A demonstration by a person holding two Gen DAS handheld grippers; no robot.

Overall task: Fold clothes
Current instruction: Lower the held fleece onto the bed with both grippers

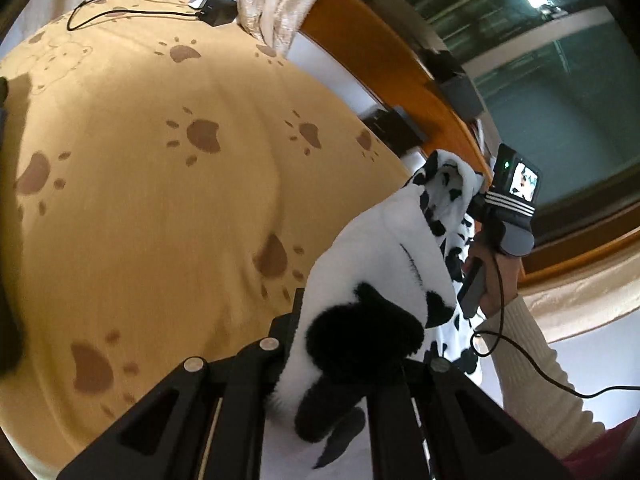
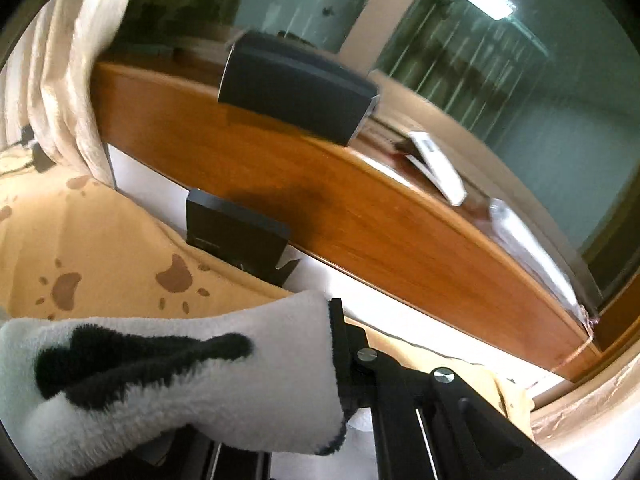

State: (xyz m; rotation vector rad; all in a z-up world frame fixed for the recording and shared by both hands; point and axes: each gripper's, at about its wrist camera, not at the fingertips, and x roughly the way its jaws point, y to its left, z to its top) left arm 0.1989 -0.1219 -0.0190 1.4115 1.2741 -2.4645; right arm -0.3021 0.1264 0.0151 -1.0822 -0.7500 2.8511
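- Fleece, white with black cow patches, made up the garment [image 1: 384, 280], and both grippers were clamped on it, each at one end of its upper edge.
- In the left wrist view the left gripper [image 1: 340, 364] had its jaws closed together on a thick bunch of the fleece; the cloth bulged up and forward from between the fingers, with a black tail hanging back below them.
- From those fingers the garment ran away forward and to the right, rising towards the right gripper [image 1: 476, 208], which the person's hand [image 1: 492, 264] carried beyond it. That stretch was the garment's long axis as held.
- In the right wrist view the right gripper [image 2: 340, 364] was likewise closed on a corner of the fleece [image 2: 180, 376]; the cloth lay wholly to the left of its fingers, trailing off past the frame's edge, so the long axis pointed left from there.
- Neither hand was nearer: each gripped an end, and the span between them sagged rather than stretching taut.
- Ahead of and below the left fingers lay the bed [image 1: 140, 200], a tan sheet printed with brown paws, bare where the garment would go. It seemed the fleece hung above it, not yet laid.
- Judging from this, the coming move turned on keeping that held edge level and lowering it onto the bed, long axis parallel to the wooden ledge [image 2: 280, 184] that ran beyond the right fingers.
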